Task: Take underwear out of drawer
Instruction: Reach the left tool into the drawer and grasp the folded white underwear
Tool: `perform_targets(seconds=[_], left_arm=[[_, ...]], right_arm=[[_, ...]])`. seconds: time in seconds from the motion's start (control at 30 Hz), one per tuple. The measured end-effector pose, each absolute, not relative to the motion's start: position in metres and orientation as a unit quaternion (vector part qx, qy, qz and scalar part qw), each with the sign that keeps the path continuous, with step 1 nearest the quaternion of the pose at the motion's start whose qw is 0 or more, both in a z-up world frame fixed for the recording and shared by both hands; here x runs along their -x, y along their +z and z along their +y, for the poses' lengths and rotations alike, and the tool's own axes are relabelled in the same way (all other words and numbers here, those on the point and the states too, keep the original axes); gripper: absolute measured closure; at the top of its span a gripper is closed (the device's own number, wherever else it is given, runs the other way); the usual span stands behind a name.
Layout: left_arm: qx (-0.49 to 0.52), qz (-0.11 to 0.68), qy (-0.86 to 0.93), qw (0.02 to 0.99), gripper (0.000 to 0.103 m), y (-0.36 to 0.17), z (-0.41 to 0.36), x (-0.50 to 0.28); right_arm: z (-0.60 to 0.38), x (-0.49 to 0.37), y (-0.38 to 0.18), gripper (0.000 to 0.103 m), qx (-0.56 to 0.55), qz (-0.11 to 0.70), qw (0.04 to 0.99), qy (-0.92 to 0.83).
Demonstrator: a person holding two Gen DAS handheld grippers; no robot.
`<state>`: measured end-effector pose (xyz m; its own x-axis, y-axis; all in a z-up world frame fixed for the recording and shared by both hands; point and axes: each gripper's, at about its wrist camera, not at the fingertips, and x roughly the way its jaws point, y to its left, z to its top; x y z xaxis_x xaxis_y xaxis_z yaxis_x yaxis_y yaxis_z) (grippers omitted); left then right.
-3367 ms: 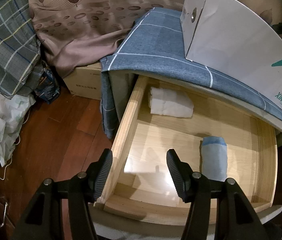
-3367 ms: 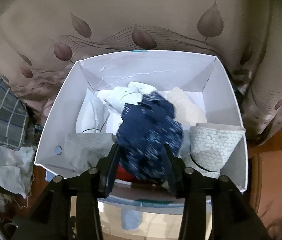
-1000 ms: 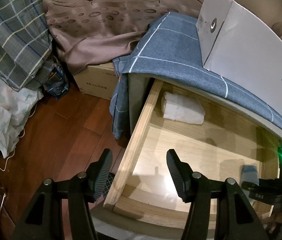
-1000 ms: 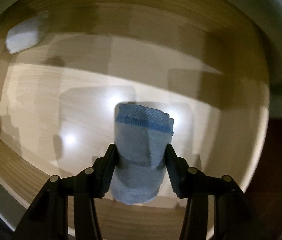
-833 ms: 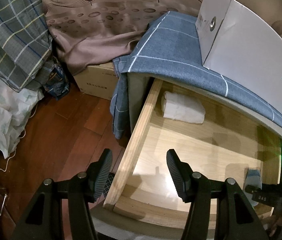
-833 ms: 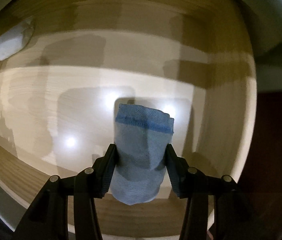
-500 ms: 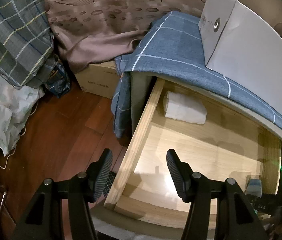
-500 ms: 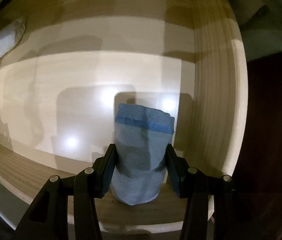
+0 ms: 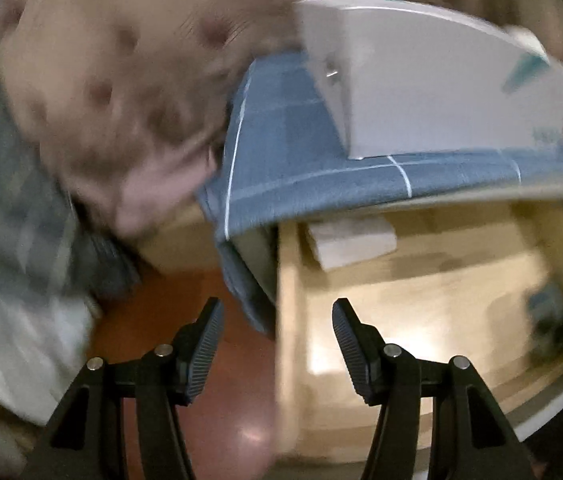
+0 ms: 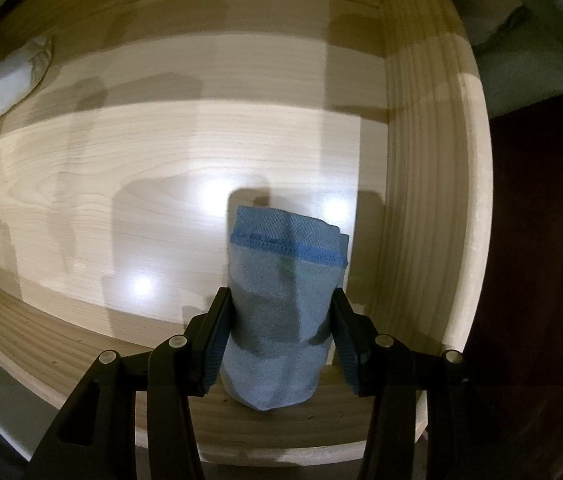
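My right gripper (image 10: 277, 332) points down into the open wooden drawer (image 10: 413, 160) and is shut on a rolled light-blue underwear (image 10: 281, 304) with a darker blue band, held clear above the drawer bottom near its front right corner. A white rolled underwear (image 10: 15, 76) lies at the drawer's far left corner; it also shows in the blurred left wrist view (image 9: 351, 240). My left gripper (image 9: 277, 340) is open with nothing between its fingers, above the drawer's left side wall (image 9: 287, 320). The blue roll (image 9: 545, 300) is a smear at the right edge there.
A white paper box (image 9: 433, 92) stands on a blue checked cloth (image 9: 293, 160) covering the cabinet top. A brown leaf-patterned curtain (image 9: 121, 80), a plaid cloth (image 9: 5, 200) and a cardboard box (image 9: 177, 240) lie left, over a red-brown wooden floor (image 9: 217, 380).
The right gripper carried the blue roll toward the drawer's right side, still gripped. The left gripper rolled and lifted, so its view has swung and blurred; its fingers stay open.
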<state>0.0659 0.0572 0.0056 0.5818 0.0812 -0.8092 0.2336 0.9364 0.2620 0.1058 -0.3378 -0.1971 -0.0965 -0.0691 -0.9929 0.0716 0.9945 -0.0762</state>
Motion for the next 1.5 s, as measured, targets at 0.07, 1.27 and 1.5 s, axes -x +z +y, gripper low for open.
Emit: perform_targets(seconds=[0.07,1.27,1.5], left_arm=[[-0.229,0.441,-0.056,0.866,0.046,0.002,0.049,-0.064],[-0.634,0.273,-0.135,0.711,0.04,-0.129,-0.029,-0.079],[-0.645,0.268,-0.139,0.702,0.04,-0.142,-0.033,-0.091]], right_arm=[[-0.338,-0.106,-0.197,0.058,-0.001,0.739,0.672,-0.052],[-0.347,-0.095,-0.209,0.057,-0.012,0.73,0.682,-0.048],[-0.349,-0.096,-0.21,0.057,-0.014,0.729,0.683,-0.048]])
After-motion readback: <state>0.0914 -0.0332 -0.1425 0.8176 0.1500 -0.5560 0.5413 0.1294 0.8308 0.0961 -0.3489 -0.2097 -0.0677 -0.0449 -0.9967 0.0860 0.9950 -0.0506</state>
